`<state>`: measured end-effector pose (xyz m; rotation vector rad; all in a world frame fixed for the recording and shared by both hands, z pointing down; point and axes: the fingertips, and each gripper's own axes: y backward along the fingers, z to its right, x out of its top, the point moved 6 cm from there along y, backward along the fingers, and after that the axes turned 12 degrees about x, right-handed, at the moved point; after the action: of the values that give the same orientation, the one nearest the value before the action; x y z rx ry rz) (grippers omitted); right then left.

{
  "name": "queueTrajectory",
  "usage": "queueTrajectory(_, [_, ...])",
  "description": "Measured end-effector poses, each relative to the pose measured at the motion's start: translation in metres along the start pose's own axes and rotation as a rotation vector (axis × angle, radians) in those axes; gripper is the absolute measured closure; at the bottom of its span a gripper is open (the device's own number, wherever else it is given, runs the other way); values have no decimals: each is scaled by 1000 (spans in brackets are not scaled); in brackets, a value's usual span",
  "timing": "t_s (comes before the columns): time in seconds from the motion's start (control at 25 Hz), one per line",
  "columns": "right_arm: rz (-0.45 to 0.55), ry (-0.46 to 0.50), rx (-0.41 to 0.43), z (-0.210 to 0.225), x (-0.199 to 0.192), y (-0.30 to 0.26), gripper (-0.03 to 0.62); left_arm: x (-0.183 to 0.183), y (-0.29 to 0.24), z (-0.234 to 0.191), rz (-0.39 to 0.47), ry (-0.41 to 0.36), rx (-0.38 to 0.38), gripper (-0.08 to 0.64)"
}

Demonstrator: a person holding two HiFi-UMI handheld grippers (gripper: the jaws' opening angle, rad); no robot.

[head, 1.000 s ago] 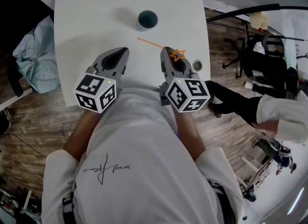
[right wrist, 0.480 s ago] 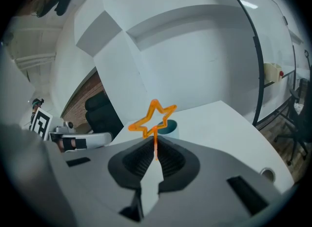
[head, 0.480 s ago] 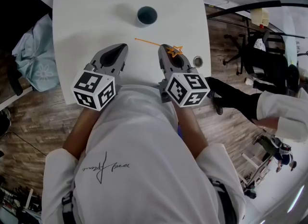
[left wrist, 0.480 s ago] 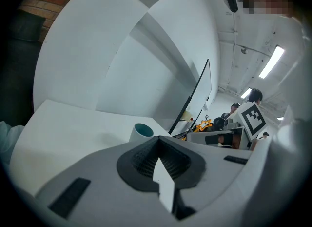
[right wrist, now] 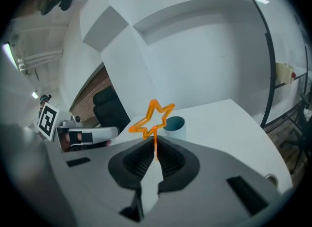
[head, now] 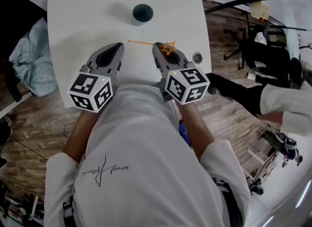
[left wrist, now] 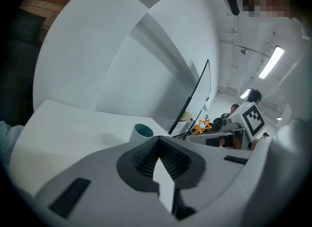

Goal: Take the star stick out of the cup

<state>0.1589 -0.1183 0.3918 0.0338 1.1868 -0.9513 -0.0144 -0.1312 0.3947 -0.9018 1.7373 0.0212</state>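
The orange star stick [head: 168, 47] is out of the cup, its thin stem [head: 141, 42] running left over the white table [head: 83, 21]. My right gripper [head: 159, 46] is shut on the stem just under the star [right wrist: 152, 117]. The teal-lined white cup [head: 142, 13] stands upright farther back, also in the right gripper view [right wrist: 174, 126] and the left gripper view [left wrist: 142, 132]. My left gripper [head: 116, 47] hovers beside the right one, shut with nothing in it [left wrist: 158, 141]. The stem past the right jaws is hidden in the right gripper view.
A small round metal fitting [head: 197, 57] sits at the table's right edge. A seated person's legs [head: 243, 99] and black chairs [head: 273, 50] are on the right. A pale blue cloth bundle [head: 29, 60] lies left of the table on the wooden floor [head: 39, 123].
The right gripper has drawn the star stick a little farther from the cup, toward the table's near edge. The head view has shifted; the left gripper keeps its place beside it.
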Motion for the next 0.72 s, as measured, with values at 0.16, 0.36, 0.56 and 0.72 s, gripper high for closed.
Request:
queueTrajectory(0.16, [-21, 5, 25, -1, -1, -2, 568, 0, 0, -1, 2, 2, 4, 557])
queueTrajectory(0.36, [-25, 11, 37, -3, 1, -1, 568, 1, 0, 0, 1, 1, 1, 557])
queueTrajectory(0.56, [-24, 20, 41, -3, 3, -1, 569, 0, 1, -1, 3, 1, 1, 557])
queueTrajectory(0.72, [-31, 24, 51, -4, 3, -1, 569, 1, 1, -2, 5, 3, 4, 557])
